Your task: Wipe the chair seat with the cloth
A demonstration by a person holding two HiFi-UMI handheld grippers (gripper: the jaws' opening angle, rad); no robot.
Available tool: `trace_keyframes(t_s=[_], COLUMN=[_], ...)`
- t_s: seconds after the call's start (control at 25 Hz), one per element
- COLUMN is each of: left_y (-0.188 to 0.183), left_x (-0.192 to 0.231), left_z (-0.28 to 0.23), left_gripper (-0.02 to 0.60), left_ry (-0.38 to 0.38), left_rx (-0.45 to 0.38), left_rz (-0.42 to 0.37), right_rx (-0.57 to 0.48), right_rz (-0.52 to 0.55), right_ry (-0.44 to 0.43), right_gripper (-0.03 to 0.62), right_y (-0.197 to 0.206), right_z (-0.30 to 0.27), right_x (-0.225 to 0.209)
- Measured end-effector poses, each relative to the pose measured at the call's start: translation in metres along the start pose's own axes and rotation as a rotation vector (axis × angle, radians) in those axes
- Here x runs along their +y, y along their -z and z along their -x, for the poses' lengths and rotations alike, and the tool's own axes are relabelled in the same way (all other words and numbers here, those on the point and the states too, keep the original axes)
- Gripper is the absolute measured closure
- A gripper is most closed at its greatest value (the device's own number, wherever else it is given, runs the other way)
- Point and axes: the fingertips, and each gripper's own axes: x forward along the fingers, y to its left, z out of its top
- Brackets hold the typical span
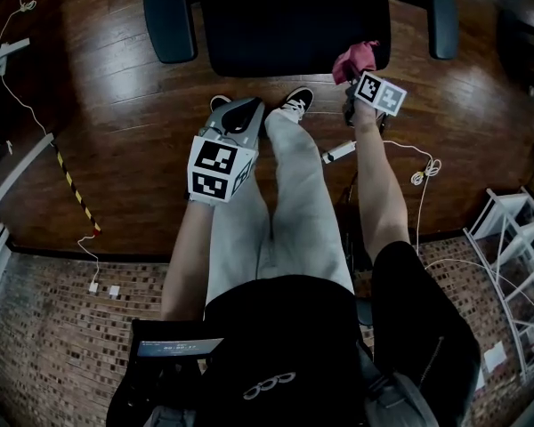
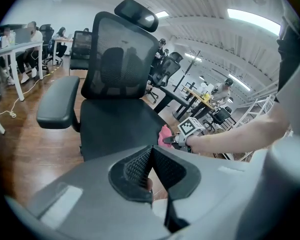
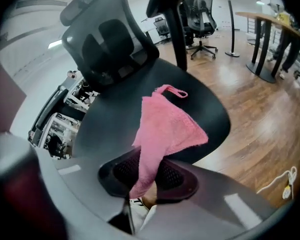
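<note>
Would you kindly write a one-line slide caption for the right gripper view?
Right gripper clamps a pink cloth, held out over the black chair seat, with wood floor beyond.
</note>
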Motion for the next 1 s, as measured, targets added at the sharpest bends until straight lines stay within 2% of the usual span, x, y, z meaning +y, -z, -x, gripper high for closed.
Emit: trace_keyframes(t_s=[0.32,0.52,0.72,0.84,1.0], left_y=[0.03,0.043,0.05,0.053,0.052], left_x=[0.033,0.05,0.067,0.075,0.072], left_z=[0.035,0.055,0.069,0.072,0.072], left_gripper=[0.588,0.588,0.588,0.588,0.588], left_ry=[-0.03,-0.032,-0.059,-0.073,-0.076], left_rx=[-0.011,-0.03,-0.024,-0.018,-0.008], left_rz=[0.05,0.075,0.085,0.087,0.082], right_rx=[0.065,0.13,0.207,0.239,0.253], right_rz=[0.056,0.145,0.271,0.341,0.344], right_ry=[-0.15,-0.283,-0.397,-0.446,-0.435], right_gripper=[0.53,0.53,0.53,0.53,0.53], right_y=[0.062,0.098,0.126,0.137,0.138], right_z=[-0.047,-0.076,-0.089,-0.095,-0.093], right_x=[0.127,0.224,0.303,0.33,0.321])
